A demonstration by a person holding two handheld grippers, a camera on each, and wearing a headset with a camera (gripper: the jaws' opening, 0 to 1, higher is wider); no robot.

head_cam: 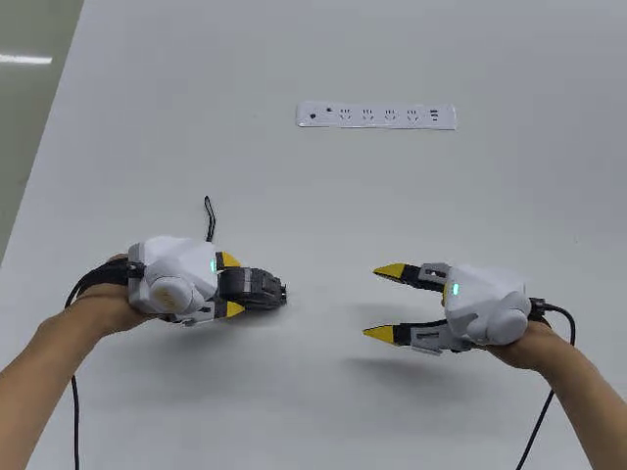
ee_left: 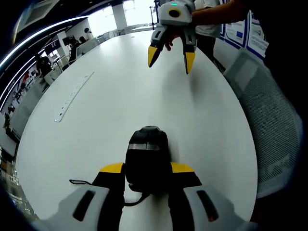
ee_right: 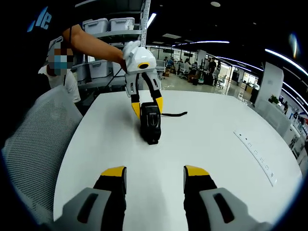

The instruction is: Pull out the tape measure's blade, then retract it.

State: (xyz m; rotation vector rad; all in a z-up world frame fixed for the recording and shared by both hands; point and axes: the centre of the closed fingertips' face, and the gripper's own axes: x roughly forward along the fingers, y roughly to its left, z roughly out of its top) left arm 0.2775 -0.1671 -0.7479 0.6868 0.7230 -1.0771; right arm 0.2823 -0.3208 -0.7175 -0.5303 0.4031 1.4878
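tape measure (head_cam: pixel 259 288) clamped in left tool (head_cam: pixel 233 285); right tool (head_cam: pixel 372 304) spread.

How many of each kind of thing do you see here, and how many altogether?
tools: 2, the left tool and the right tool
tape measure: 1
power strip: 1
total: 4

Tools: two, the left tool (head_cam: pixel 233 284) and the right tool (head_cam: pixel 382 304), tips facing each other.
Tape measure: one (head_cam: pixel 257 289), black, between the left tool's jaws.
Strap: one (head_cam: pixel 209 217), black, beside the left tool.
Power strip: one (head_cam: pixel 376 116), white, on the tabletop (head_cam: pixel 323 196) beyond both tools.
Storage bins: two (ee_right: pixel 94 25), shelved behind the left tool.
Tabletop: one.
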